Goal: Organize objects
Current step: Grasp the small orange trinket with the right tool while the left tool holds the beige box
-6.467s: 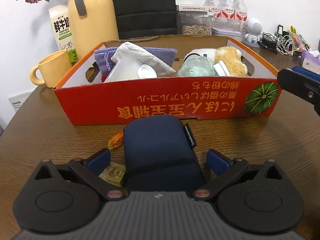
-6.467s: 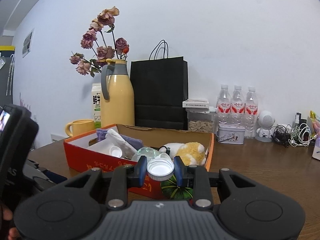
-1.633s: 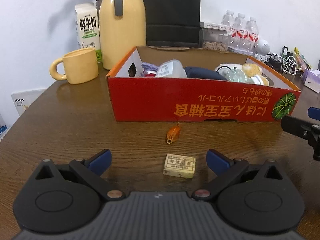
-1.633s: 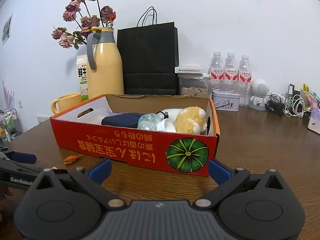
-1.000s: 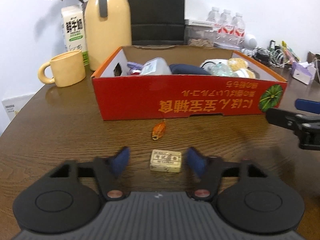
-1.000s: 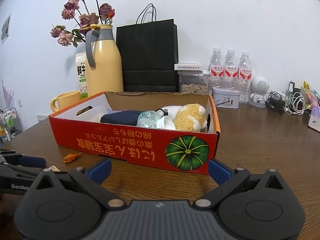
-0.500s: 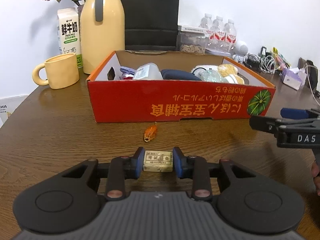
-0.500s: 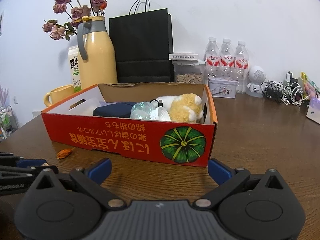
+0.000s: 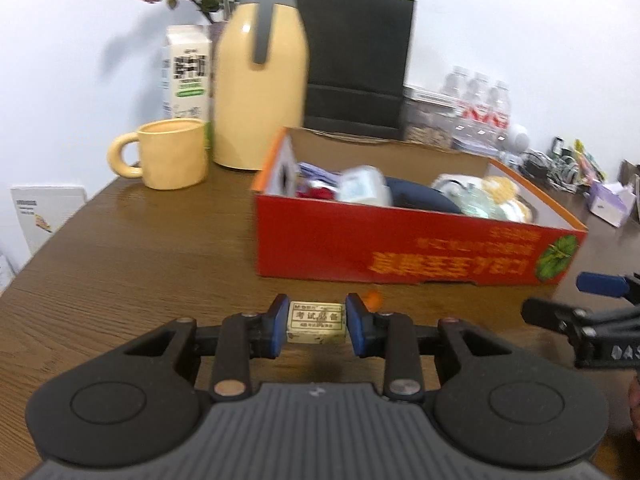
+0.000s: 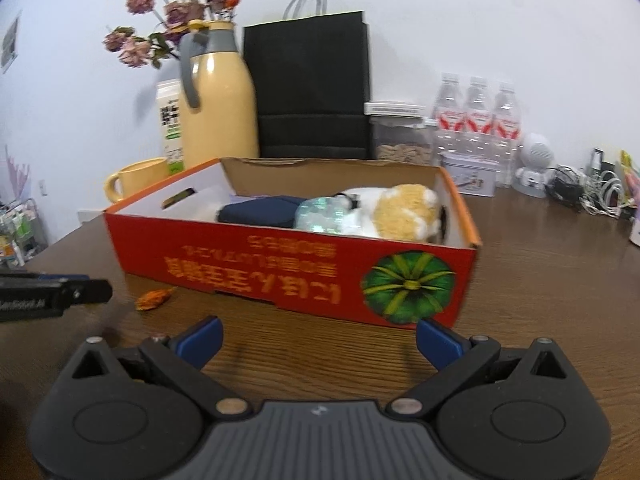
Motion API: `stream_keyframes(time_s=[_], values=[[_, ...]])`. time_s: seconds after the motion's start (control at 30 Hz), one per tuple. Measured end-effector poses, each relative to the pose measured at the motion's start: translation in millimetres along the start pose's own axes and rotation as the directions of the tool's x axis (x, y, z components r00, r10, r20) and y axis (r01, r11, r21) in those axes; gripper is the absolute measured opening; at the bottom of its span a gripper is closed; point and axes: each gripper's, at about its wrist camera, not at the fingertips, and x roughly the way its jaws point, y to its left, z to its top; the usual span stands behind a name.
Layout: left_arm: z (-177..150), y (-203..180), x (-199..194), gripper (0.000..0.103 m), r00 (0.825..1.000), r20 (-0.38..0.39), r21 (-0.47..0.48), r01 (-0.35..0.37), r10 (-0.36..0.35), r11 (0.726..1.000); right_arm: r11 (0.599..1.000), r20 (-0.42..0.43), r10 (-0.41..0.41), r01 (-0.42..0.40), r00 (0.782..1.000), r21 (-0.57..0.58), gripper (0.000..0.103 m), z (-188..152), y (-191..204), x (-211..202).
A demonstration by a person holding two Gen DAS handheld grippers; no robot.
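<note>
brown wooden table [image 9: 132, 248] against white wall [image 10: 480, 20]

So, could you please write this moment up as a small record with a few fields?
left gripper: shut on the eraser, its jaws having just been closing
right gripper: open, nothing between its jaws
red cardboard box: on the wooden table, holding a navy pouch and a plush toy
orange scrap: on the table in front of the box
behind the box: yellow mug, yellow thermos jug
</note>
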Motion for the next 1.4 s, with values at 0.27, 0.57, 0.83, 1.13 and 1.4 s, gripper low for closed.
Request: stream_keyframes(time_s=[0.27, 0.57, 0.83, 1.13, 1.4], values=[[8.2, 49.4, 0.6, 0.031, 0.997, 0.019, -0.055, -0.080, 0.081, 0.995, 0.993, -0.035, 0.101, -0.103, 0.994, -0.060, 0.099, 8.9, 46.7, 20.8], [11.8, 83.1, -6.2, 0.031, 0.994, 0.041, -0.098, -0.095, 0.100, 0.991, 0.977, -0.076, 0.164, -0.172, 0.984, -0.122, 0.069, 20.8, 102.9, 50.3], [10.5, 83.6, -10.4, 0.031, 0.995, 0.057, -0.097, -0.071, 0.077, 0.993, 0.975, -0.133, 0.152, -0.170, 0.979, -0.140, 0.029, 24.9, 124.3, 68.4], [9.9, 81.8, -11.6, 0.031, 0.995, 0.061, -0.097, -0.069, 0.075, 0.993, 0.978, -0.127, 0.151, -0.166, 0.980, -0.125, 0.012, 24.8, 122.2, 66.4], [8.4, 75.8, -14.4, 0.031, 0.992, 0.086, -0.074, -0.086, 0.092, 0.994, 0.978, -0.063, 0.160, -0.167, 0.985, -0.126, 0.012, 19.1, 117.2, 46.6]])
